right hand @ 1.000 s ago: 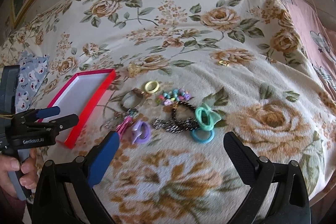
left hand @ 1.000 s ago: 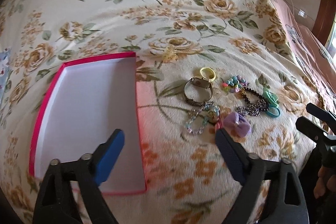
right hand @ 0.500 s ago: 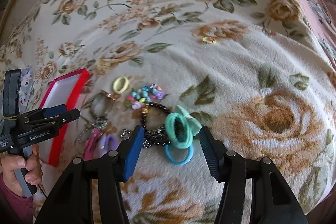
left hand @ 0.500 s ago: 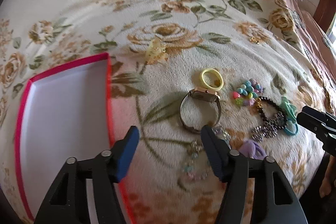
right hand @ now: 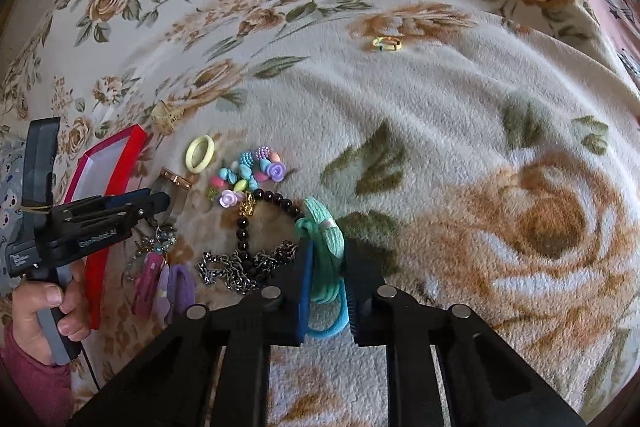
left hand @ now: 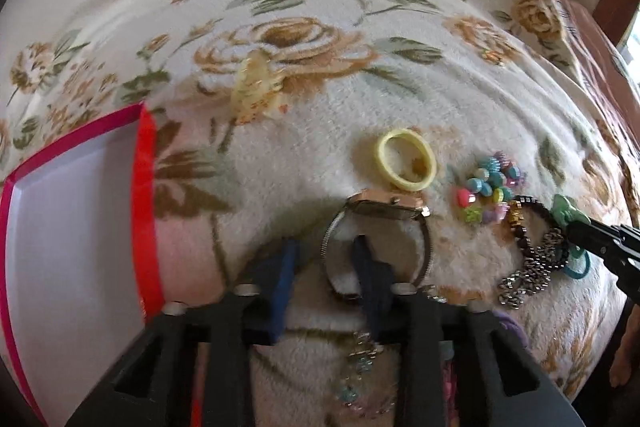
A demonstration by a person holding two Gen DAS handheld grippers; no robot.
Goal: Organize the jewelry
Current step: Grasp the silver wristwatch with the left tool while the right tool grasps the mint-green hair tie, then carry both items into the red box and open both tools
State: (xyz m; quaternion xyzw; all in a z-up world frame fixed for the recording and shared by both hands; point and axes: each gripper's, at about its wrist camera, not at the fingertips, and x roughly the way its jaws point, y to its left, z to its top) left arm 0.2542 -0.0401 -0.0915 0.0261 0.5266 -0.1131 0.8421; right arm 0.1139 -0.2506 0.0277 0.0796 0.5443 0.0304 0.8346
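Jewelry lies on a floral blanket beside an open red box [left hand: 144, 219] with a white inside. My left gripper [left hand: 326, 259] is closing around the left side of the band of a rose-gold watch [left hand: 384, 211]: one finger inside the loop, one outside. My right gripper [right hand: 326, 267] is closing on a mint green hair tie [right hand: 322, 239] that lies over a blue hair tie [right hand: 328, 327]. The watch [right hand: 174, 183] and the left gripper [right hand: 158, 203] also show in the right wrist view.
Near the watch lie a yellow ring [left hand: 406, 159], a coloured bead bracelet [left hand: 486, 187], a black bead bracelet [right hand: 260, 211], a dark chain [right hand: 240, 267], purple and pink hair clips [right hand: 164, 279] and a yellow claw clip [left hand: 256, 87]. A small ring [right hand: 386, 43] lies farther off.
Both grippers have moved down and forward to the blanket and narrowed. The left one now straddles the watch band; the right one now brackets the mint hair tie.
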